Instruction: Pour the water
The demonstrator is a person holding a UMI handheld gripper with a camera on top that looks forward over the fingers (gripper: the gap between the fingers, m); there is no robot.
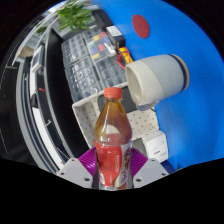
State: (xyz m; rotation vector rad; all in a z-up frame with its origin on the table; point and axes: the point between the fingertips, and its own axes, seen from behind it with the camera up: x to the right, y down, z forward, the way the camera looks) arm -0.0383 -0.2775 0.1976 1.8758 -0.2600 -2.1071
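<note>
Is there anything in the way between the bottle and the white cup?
Nothing visible stands between them. The gripper is shut on the bottle, and the white cup lies tipped on its side just beyond the bottle's red cap, with open space between them.

A clear plastic bottle (111, 135) of amber drink, capped in orange and wrapped in a red label, stands gripped between the gripper's (110, 168) purple pads (90, 162), both fingers pressing its sides. Just beyond the bottle's cap, a white cup (157, 79) lies tipped on its side against a blue surface (185, 35). Beyond the bottle on its other side stands a clear plastic container (88, 65), with a green plant (73, 15) farther back.
</note>
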